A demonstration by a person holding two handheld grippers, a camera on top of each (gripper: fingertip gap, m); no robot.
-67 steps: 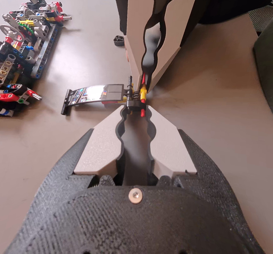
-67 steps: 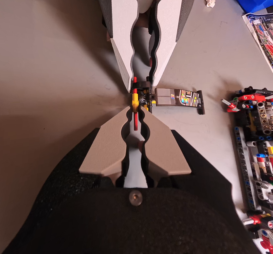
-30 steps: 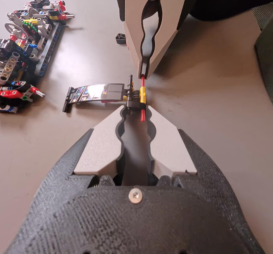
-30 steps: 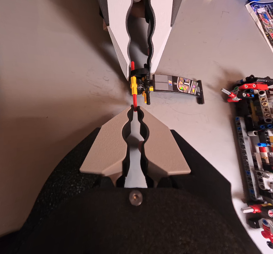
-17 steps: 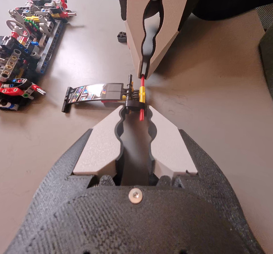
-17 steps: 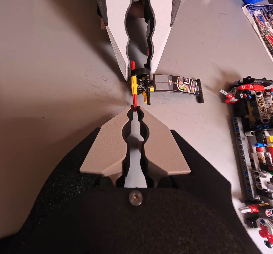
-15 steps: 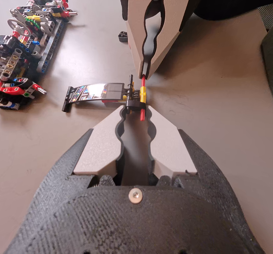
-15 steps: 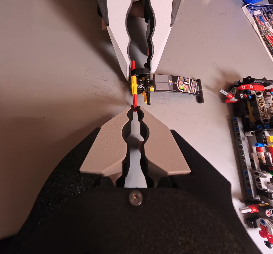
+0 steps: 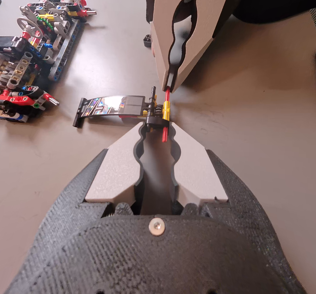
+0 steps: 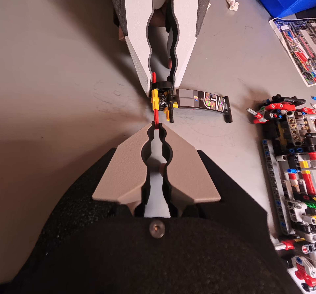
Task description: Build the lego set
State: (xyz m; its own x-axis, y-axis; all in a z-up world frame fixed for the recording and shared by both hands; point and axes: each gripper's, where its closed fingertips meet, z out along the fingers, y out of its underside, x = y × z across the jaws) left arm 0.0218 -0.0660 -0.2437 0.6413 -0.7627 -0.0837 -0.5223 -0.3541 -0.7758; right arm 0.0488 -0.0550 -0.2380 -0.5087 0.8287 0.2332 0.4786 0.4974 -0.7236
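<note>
- The right gripper (image 10: 156, 126) has backed off along the thin red plastic axle (image 10: 155, 114) since 2 seconds ago; it now pinches only the tip.
- The left gripper (image 9: 156, 125) stays clamped on the small black-and-yellow winged lego sub-assembly (image 9: 153, 113); axle repositioning looks nearly finished.

Grey table (image 10: 68, 80) under chassis (image 10: 294, 174), booklet (image 10: 297, 46).

No writing reads clearly (stickered wing panel (image 9: 112, 106), booklet (image 10: 297, 46) too small).
</note>
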